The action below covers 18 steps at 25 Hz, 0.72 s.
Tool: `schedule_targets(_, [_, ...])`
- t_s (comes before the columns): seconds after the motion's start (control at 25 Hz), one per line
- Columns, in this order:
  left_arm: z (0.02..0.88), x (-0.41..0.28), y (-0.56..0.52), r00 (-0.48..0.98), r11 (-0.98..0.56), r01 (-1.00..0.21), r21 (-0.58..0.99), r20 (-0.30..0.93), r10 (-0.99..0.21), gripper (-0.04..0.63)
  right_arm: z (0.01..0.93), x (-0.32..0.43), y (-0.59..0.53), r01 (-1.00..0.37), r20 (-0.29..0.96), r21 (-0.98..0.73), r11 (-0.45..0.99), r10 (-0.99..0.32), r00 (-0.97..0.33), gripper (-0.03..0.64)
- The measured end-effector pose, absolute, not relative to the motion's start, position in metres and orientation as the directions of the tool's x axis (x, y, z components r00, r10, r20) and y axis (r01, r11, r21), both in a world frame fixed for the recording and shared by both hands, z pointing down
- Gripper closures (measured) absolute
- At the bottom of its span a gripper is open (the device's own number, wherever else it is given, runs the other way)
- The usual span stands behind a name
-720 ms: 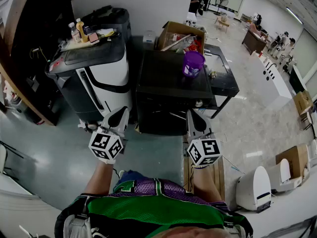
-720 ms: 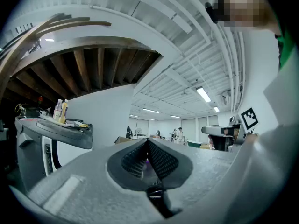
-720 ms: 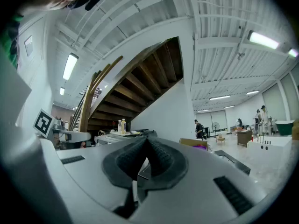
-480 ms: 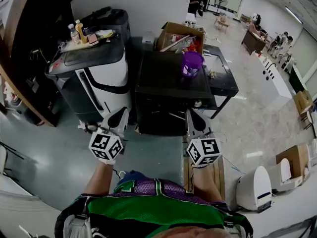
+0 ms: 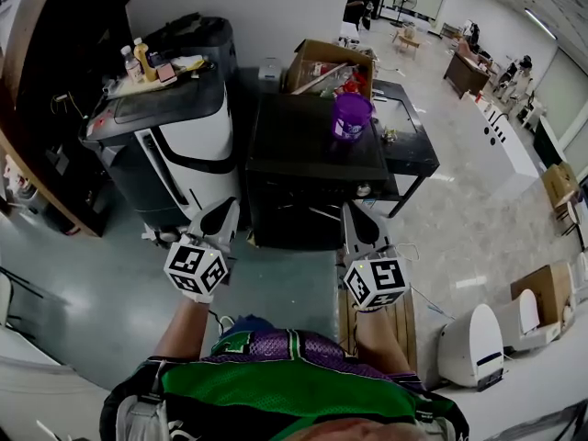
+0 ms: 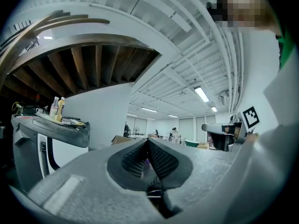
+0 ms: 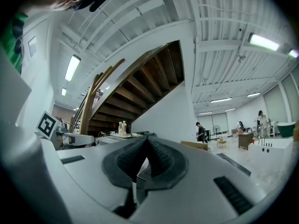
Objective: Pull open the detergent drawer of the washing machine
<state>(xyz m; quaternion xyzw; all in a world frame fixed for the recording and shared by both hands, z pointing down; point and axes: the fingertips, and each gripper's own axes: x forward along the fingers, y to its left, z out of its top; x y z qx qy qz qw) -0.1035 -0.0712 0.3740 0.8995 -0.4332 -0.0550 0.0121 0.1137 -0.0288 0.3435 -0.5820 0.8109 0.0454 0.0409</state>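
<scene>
Facing the black washing machine (image 5: 317,154), the left gripper (image 5: 223,214) and the right gripper (image 5: 355,217) are held before its front face, not touching it. Both have their jaws pressed together on nothing. On that dark front I cannot make out the detergent drawer. A purple cup (image 5: 352,116) stands at the top's far right corner.

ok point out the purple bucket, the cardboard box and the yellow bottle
purple bucket (image 5: 351,123), head view, on its side wall
cardboard box (image 5: 333,48), head view, on its back flap
yellow bottle (image 5: 141,61), head view, on its body
</scene>
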Motion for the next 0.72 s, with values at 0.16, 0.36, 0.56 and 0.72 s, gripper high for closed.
schedule_targets(0.16, [0.375, -0.095, -0.071, 0.628, -0.633, -0.77, 0.075, -0.081, -0.774, 0.578, 0.343, 0.119, -0.026, -0.946, -0.125, 0.004, 0.323, -0.939, -0.321, 0.617])
schedule_targets(0.36, [0.377, -0.09, -0.074, 0.636, -0.639, -0.765, 0.075, -0.062, -0.769, 0.578, 0.344, 0.12, -0.033, -0.942, -0.12, -0.017, 0.335, -0.936, -0.331, 0.615])
schedule_targets(0.56, [0.379, -0.091, -0.097, 0.643, -0.644, -0.762, 0.07, -0.04, -0.765, 0.578, 0.341, 0.117, -0.055, -0.939, -0.128, -0.042, 0.341, -0.934, -0.334, 0.615])
schedule_targets(0.72, [0.378, -0.098, -0.127, 0.633, -0.634, -0.769, 0.086, -0.047, -0.773, 0.578, 0.336, 0.107, -0.084, -0.935, -0.12, -0.025, 0.353, -0.93, -0.348, 0.615])
